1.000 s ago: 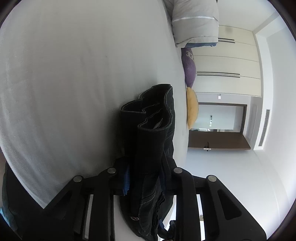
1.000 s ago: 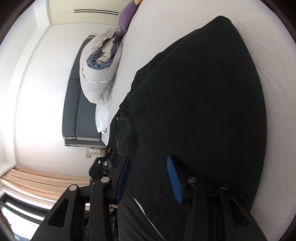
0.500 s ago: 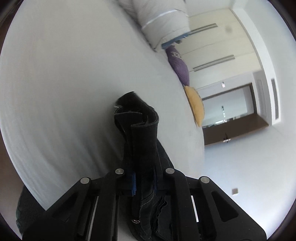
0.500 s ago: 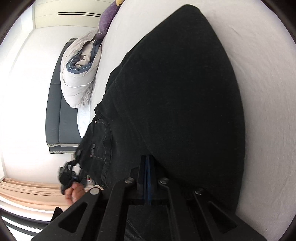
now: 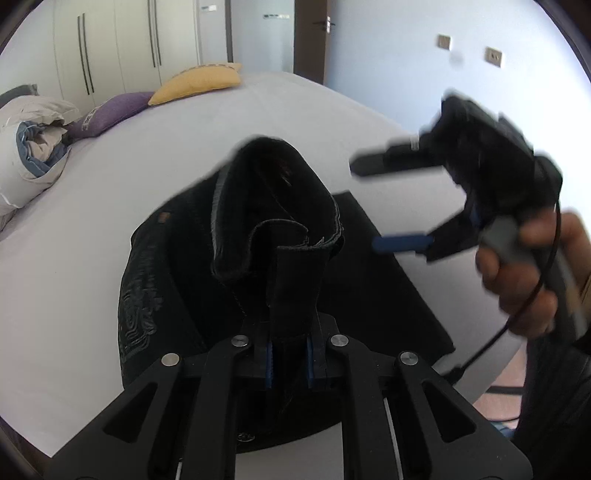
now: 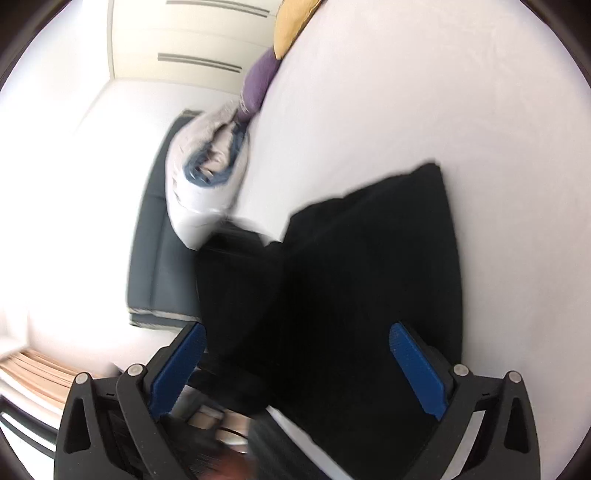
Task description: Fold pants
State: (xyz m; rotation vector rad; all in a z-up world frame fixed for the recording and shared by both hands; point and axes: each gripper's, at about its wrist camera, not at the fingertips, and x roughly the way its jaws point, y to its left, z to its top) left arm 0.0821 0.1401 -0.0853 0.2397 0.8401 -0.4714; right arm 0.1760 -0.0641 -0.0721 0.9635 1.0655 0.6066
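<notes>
Black pants (image 5: 229, 266) lie folded on the white bed (image 5: 110, 177), near its front edge. My left gripper (image 5: 290, 363) is shut on the bunched waistband, which stands up in front of the camera. My right gripper (image 6: 295, 358) is open with nothing between its blue pads (image 6: 415, 363), held above the flat folded pants (image 6: 369, 258). It also shows in the left wrist view (image 5: 384, 206), held in a hand at the right, jaws wide apart above the pants' right edge.
A rolled grey duvet (image 5: 33, 147), a purple pillow (image 5: 110, 110) and a yellow pillow (image 5: 199, 81) lie at the bed's far side. White wardrobes (image 5: 122, 40) and a dark door (image 5: 310, 33) stand behind. A dark headboard (image 6: 155, 236) shows beside the duvet.
My right gripper has let go of the pants, opened wide and lifted off. My left gripper still holds the waistband and its view has swung round level with the bed.
</notes>
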